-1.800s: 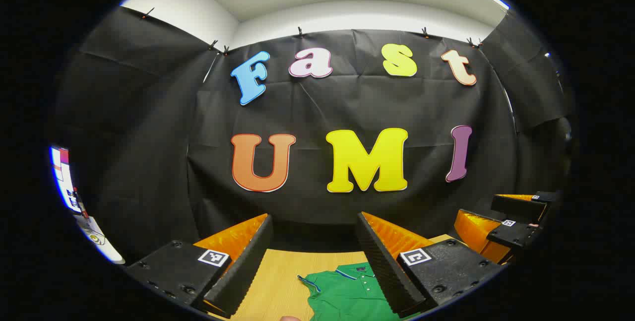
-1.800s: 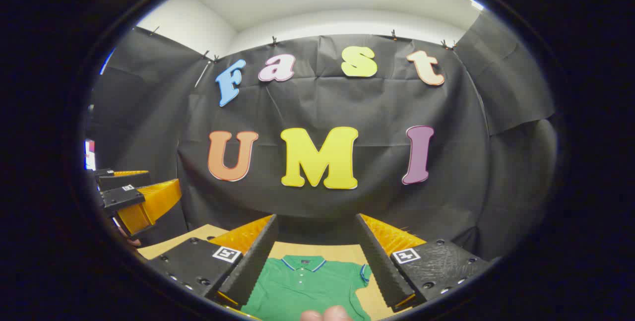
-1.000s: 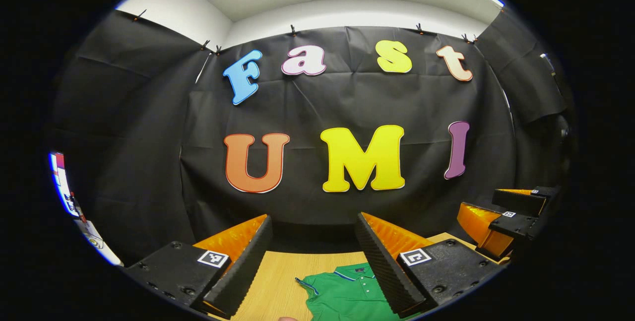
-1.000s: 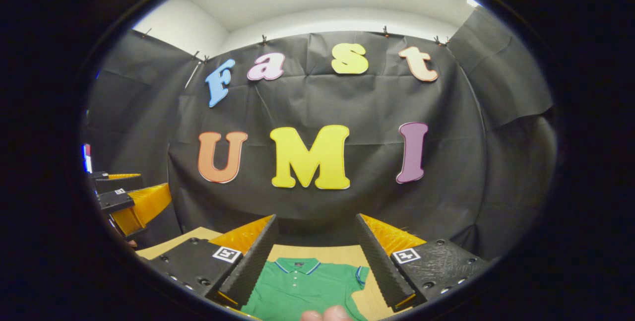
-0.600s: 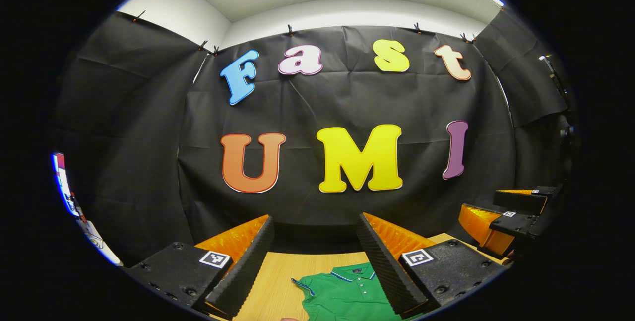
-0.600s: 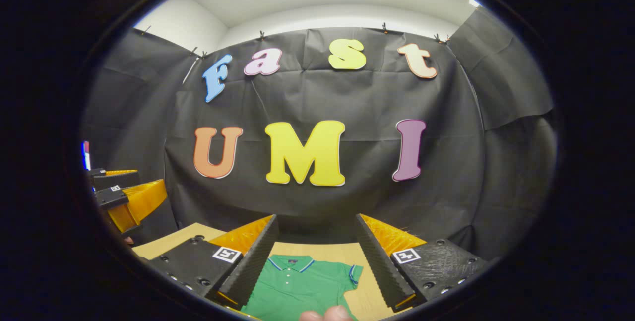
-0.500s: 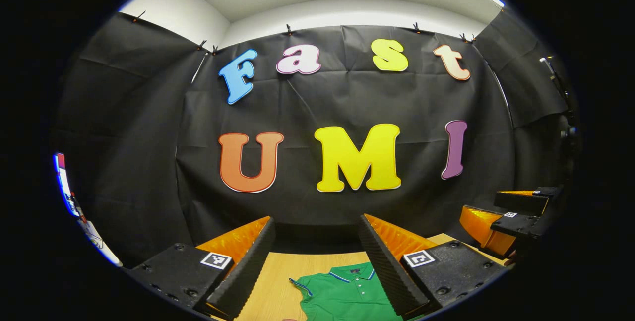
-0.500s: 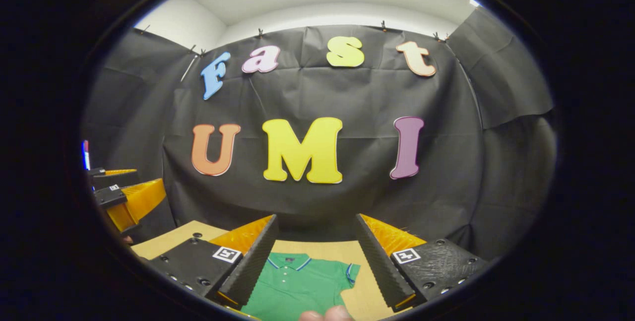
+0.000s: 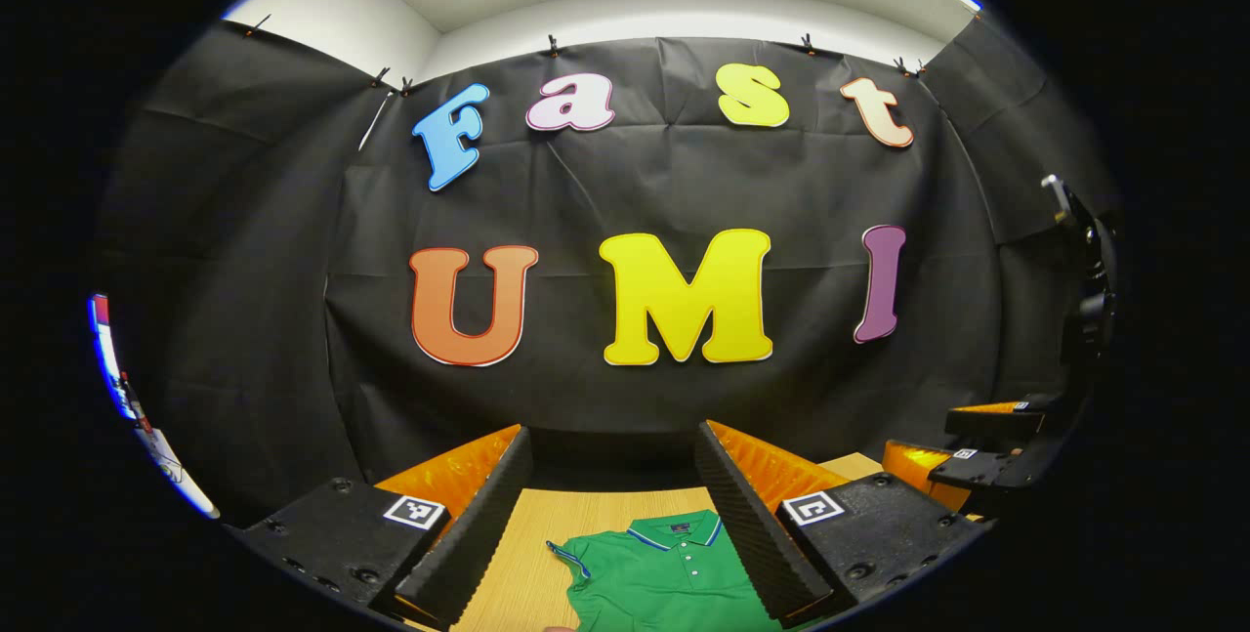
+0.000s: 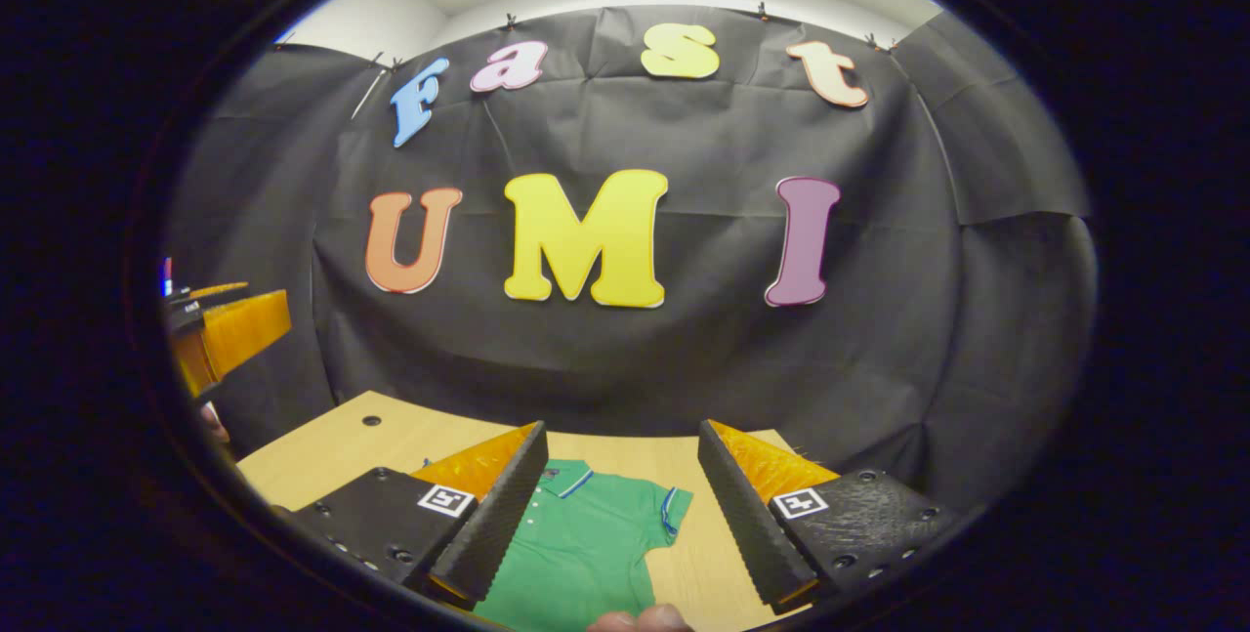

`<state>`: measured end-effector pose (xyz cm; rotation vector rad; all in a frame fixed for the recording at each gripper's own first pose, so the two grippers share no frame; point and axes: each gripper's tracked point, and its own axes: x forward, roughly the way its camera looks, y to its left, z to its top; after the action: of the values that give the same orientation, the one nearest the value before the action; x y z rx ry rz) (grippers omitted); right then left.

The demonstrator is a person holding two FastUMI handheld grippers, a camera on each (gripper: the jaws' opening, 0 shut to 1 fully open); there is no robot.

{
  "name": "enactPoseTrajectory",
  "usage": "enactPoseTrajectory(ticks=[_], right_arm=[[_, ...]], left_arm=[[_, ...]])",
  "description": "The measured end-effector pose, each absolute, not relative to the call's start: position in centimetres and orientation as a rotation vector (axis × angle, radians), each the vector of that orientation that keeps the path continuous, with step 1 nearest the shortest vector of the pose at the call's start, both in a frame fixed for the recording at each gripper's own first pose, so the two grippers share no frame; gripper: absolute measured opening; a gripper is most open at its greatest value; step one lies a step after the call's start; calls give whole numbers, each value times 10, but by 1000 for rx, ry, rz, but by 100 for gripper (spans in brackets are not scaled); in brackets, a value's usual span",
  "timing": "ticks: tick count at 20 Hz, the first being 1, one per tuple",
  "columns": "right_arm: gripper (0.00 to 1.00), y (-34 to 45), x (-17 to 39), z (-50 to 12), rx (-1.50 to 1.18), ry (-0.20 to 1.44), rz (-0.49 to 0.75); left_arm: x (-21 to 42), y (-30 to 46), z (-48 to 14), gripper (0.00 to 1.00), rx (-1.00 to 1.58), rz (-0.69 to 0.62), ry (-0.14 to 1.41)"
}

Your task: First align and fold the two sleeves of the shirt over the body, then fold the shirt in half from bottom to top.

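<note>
- Because no fold is started, the green shirt [image 10: 576,544] lies flat on the worktop [image 10: 391,437], collar toward the far wall, sleeves spread out.
- Left claw [image 9: 605,505] hangs above the shirt's left shoulder, jaws wide and empty, apart from the fabric.
- Right claw [image 10: 620,495] hangs over the right sleeve [image 10: 674,513], jaws likewise wide, holding nothing.
- Judged purpose: each claw is staged over its own sleeve, ready to descend.
- Black cloth wall [image 9: 684,173] stands behind the worktop; nothing visible lies between the claws and the sleeves.
</note>
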<state>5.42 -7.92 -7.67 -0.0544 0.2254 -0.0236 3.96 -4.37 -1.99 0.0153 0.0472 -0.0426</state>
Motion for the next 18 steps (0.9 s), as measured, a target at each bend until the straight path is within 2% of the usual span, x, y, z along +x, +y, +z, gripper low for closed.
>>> enactPoseTrajectory(ticks=[6,18], right_arm=[[97,-94,79,-139,-77,372,16],[95,-153,160,-271,-52,664,-29]], left_arm=[[42,-37,-24,100,6,-6,72],[60,-25,-35,100,11,68,127]])
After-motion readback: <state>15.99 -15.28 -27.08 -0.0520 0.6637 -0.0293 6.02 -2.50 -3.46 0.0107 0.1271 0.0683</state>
